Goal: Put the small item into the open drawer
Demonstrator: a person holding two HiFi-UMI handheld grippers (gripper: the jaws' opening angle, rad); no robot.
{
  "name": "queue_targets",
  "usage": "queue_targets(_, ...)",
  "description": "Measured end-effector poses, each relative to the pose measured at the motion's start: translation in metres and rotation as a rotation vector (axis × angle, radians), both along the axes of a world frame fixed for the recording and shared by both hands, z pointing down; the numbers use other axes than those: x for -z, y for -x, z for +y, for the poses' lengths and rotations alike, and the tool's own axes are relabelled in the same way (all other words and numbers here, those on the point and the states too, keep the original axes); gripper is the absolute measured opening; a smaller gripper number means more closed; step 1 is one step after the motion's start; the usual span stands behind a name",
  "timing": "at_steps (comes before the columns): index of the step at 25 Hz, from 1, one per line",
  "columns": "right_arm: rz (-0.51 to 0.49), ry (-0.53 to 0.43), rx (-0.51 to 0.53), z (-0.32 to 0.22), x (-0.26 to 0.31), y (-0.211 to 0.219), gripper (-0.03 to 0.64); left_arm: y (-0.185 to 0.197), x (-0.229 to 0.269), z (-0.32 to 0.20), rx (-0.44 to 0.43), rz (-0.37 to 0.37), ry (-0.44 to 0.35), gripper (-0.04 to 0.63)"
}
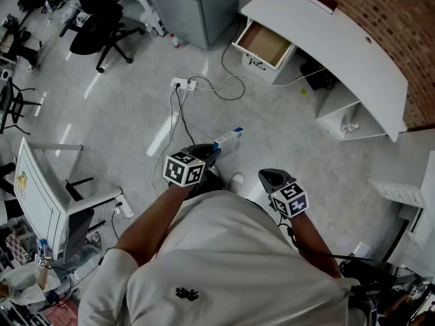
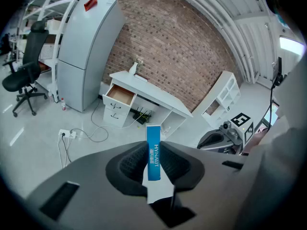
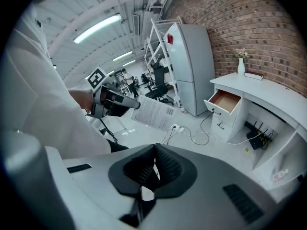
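Small box (image 2: 153, 145), blue and white card, pinched upright between the jaws of the left gripper (image 2: 153, 166); looks light, stiff but crushable, smooth-faced; a hold on the flat sides low down suits it; right gripper (image 3: 153, 166) pressed together, empty. Open drawer (image 1: 264, 43) in white desk (image 1: 353, 53) well apart across the floor; power strip (image 1: 183, 83) and looped cable (image 1: 228, 90) lie between, likely a trip risk.

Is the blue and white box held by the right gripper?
No, the box is clamped between the jaws of the left gripper, while the right gripper holds nothing.
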State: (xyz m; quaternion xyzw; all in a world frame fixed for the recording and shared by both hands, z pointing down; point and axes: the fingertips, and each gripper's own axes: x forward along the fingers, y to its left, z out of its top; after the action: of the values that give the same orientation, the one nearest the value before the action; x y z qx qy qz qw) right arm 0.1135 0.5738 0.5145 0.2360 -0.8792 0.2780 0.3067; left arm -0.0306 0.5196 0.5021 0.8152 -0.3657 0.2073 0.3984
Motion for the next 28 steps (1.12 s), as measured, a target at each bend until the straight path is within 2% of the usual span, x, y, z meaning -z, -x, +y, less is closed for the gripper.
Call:
queue_targets(4, 0.004, -0.01, -0.02, -0.024, -0.009, -0.01, 0.029, -0.001, -0.003, -0.026, 0.031, 0.005, -0.015, 0.084)
queue_targets(7, 0.014, -0.005, -0.027, -0.032, -0.013, -0.007, 0.029, 0.007, -0.011, -0.039, 0.049, 0.021, 0.004, 0.084)
queue_targets(11, 0.03, 0.0, -0.054, -0.067, -0.018, 0.004, 0.029, 0.019, -0.02, -0.08, 0.051, 0.049, 0.014, 0.084)
queue_targets(18, 0.043, -0.019, -0.094, -0.16, -0.001, 0.079, 0.032, 0.086, -0.014, -0.172, 0.017, 0.072, -0.004, 0.084)
queue_targets(22, 0.053, -0.042, -0.127, -0.206, 0.008, 0.125, 0.035, 0.126, -0.013, -0.215, -0.039, 0.068, -0.006, 0.084)
queue_targets(24, 0.059, -0.055, -0.145, -0.229, 0.005, 0.144, 0.055, 0.144, -0.016, -0.238, -0.062, 0.062, -0.019, 0.084)
queue_targets(25, 0.06, -0.057, -0.156, -0.24, 0.004, 0.152, 0.085, 0.151, -0.019, -0.25, -0.072, 0.061, -0.021, 0.084)
queue_targets(28, 0.062, -0.052, -0.18, -0.262, 0.006, 0.165, 0.091, 0.159, -0.03, -0.28, -0.076, 0.075, 0.006, 0.084)
